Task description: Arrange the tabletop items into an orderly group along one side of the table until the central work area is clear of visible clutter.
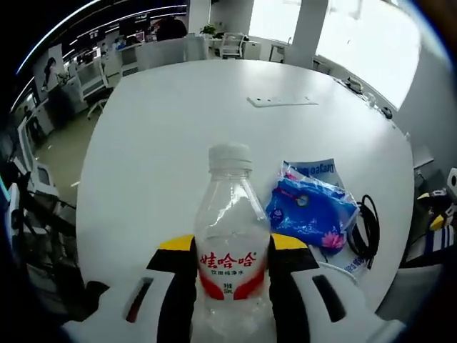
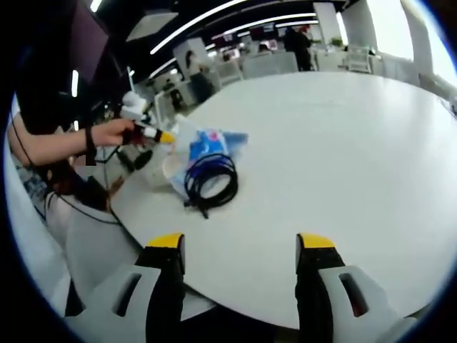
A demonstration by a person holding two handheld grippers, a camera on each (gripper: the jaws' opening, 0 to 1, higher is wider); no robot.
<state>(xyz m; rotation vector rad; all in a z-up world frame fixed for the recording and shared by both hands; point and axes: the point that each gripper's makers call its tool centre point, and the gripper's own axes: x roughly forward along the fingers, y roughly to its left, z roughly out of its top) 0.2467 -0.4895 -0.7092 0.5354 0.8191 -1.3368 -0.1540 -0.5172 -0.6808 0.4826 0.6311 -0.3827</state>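
Observation:
A clear water bottle [image 1: 232, 236] with a white cap and a red label stands upright between the yellow-tipped jaws of my left gripper [image 1: 233, 244], which is shut on it near the table's close edge. Just right of it lies a blue tissue pack [image 1: 310, 211], with a coiled black cable [image 1: 368, 229] beyond that. In the right gripper view, my right gripper [image 2: 241, 246] is open with nothing in it, above the white table [image 2: 343, 143]. The black cable [image 2: 211, 179] and blue pack [image 2: 207, 143] lie ahead of it, and a hand holds the left gripper [image 2: 146, 133] behind them.
A flat white panel [image 1: 282, 101] sits in the round white table [image 1: 171, 128] at the far side. Office chairs and desks [image 1: 100, 71] stand around the table. A person's arm [image 2: 57, 146] reaches in at the left edge of the right gripper view.

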